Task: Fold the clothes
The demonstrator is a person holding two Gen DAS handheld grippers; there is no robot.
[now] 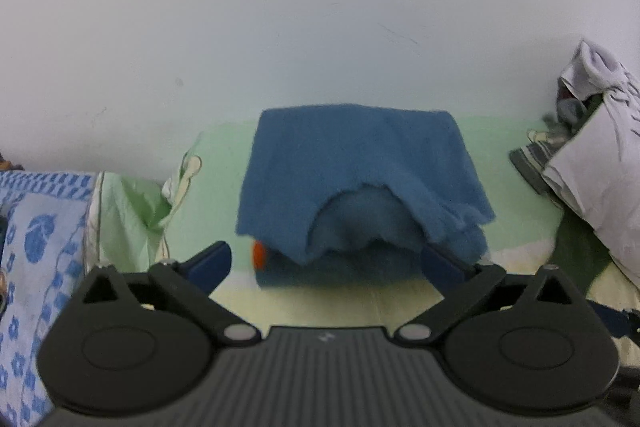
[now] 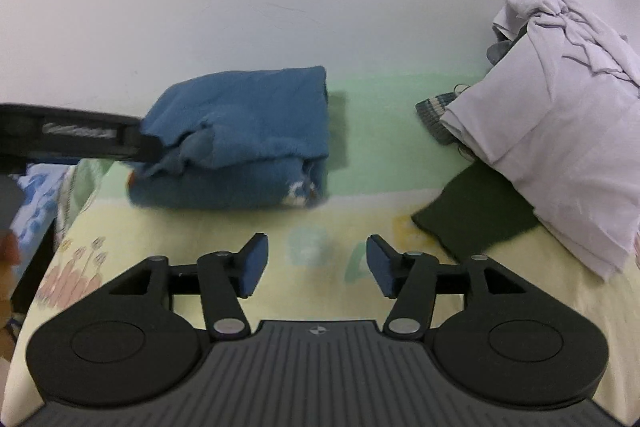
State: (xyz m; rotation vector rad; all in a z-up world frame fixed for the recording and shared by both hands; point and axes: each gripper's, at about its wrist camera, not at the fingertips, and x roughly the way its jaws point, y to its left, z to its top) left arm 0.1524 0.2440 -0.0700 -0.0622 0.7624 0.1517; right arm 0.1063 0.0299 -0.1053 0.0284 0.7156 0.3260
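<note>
The left gripper (image 1: pixel 332 263) stood with its jaws spread wide just in front of a folded blue fleece garment (image 1: pixel 360 171), nothing pinched between the pads, though the right-hand pad sat close against the bundle's lower corner. The right gripper (image 2: pixel 316 263) hung over the bare yellow-and-green bedsheet (image 2: pixel 360 163), its jaws also apart and empty, the bundle well ahead of it and to its left. The garment lay on the bed near the white wall (image 1: pixel 280 7), stacked in at least 2 layers, with a loose ragged flap draped over its front. It looked soft, thick and light, likely to sag and slide open if lifted by 1 layer only; a hold through all layers at the 2 front corners seemed safest. From the right wrist view its long axis ran roughly side to side along the wall, the flap and open edges facing the grippers and a folded edge toward the wall. A pile of white clothes (image 2: pixel 560 115) and a dark green cloth (image 2: pixel 476 215) lay well apart to the right; a blue patterned fabric (image 1: pixel 36 227) sat to the left.
</note>
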